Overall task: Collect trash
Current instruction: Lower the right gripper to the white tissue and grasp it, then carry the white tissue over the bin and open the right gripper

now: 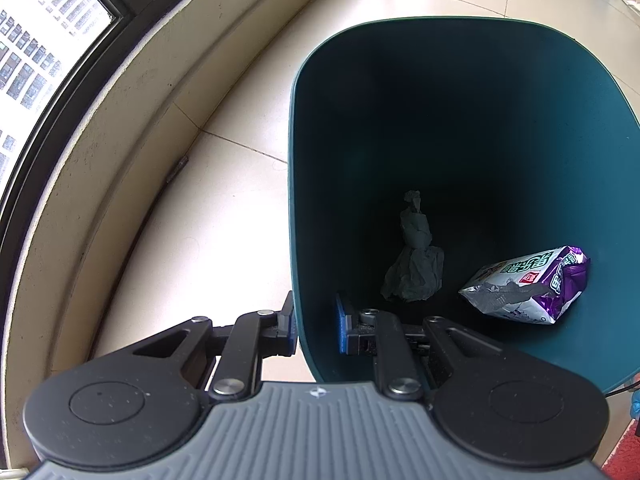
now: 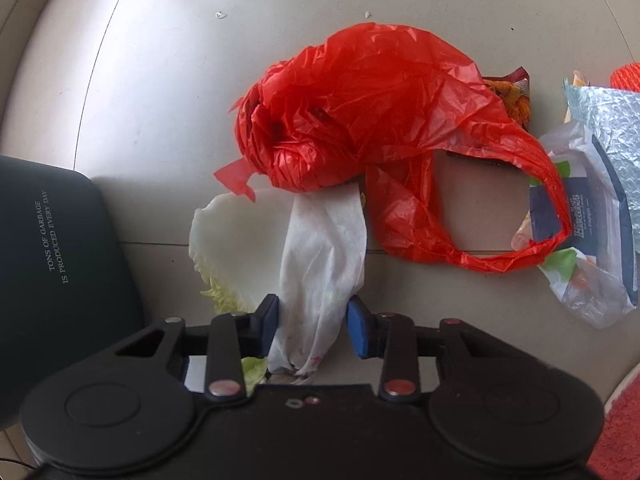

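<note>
In the left wrist view, my left gripper [image 1: 316, 326] is shut on the near left rim of a dark teal trash bin [image 1: 308, 208], one pad outside the wall and one inside. In the bin lie a crumpled tissue [image 1: 414, 264] and a purple and silver snack wrapper [image 1: 528, 286]. In the right wrist view, my right gripper [image 2: 312, 330] is open around a crumpled white tissue [image 2: 322, 256] on the floor, pads just beside it. A cabbage leaf [image 2: 224, 240] lies under the tissue. A red plastic bag [image 2: 360, 112] lies just beyond.
The bin's outer wall [image 2: 60, 256] with white lettering stands at the left of the right wrist view. A tissue packet [image 2: 576, 220], bubble wrap [image 2: 612, 136] and an orange wrapper [image 2: 516, 96] lie at the right. A window ledge [image 1: 132, 128] curves left of the bin. A red mat [image 2: 620, 436] is at the lower right.
</note>
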A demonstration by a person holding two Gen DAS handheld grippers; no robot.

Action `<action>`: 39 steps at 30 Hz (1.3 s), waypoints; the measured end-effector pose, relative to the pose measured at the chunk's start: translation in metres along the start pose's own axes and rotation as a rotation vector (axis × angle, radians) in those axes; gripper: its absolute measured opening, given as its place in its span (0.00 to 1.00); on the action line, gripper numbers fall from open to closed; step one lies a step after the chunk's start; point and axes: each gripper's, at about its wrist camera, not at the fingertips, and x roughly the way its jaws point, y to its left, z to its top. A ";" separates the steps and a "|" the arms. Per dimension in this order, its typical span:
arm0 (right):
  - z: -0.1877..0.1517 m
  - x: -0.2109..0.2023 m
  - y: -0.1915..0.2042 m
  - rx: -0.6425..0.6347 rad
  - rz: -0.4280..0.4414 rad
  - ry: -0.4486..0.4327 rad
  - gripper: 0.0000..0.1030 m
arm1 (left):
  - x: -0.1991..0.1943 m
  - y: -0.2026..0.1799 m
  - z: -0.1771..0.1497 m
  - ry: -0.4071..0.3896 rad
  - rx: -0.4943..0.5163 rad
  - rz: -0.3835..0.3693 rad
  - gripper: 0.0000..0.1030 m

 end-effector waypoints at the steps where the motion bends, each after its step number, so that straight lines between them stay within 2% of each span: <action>1: 0.000 -0.001 0.001 -0.003 -0.006 -0.001 0.22 | 0.000 0.000 0.000 -0.001 -0.002 -0.001 0.17; 6: -0.003 -0.011 0.004 -0.038 -0.039 -0.010 0.04 | -0.001 0.002 -0.002 -0.008 -0.004 -0.007 0.17; 10: -0.009 -0.030 0.003 -0.087 -0.062 -0.006 0.02 | -0.002 0.003 -0.002 -0.007 -0.011 -0.008 0.17; 14: -0.012 -0.060 0.014 -0.220 -0.083 -0.027 0.02 | -0.001 0.005 0.000 0.004 -0.023 -0.012 0.17; 18: -0.012 -0.108 0.034 -0.369 -0.087 -0.061 0.02 | -0.002 0.008 0.000 0.004 -0.026 -0.014 0.17; 24: -0.011 -0.187 0.065 -0.477 -0.004 -0.135 0.02 | -0.002 0.010 0.000 0.004 -0.030 -0.020 0.17; 30: -0.014 -0.255 0.122 -0.597 0.101 -0.250 0.02 | -0.003 0.011 0.001 0.006 -0.032 -0.024 0.17; 34: -0.015 -0.275 0.156 -0.654 0.143 -0.282 0.02 | -0.003 0.012 0.002 0.006 -0.035 -0.029 0.17; 39: -0.019 -0.279 0.199 -0.723 0.182 -0.292 0.02 | -0.005 0.014 0.003 0.005 -0.035 -0.036 0.17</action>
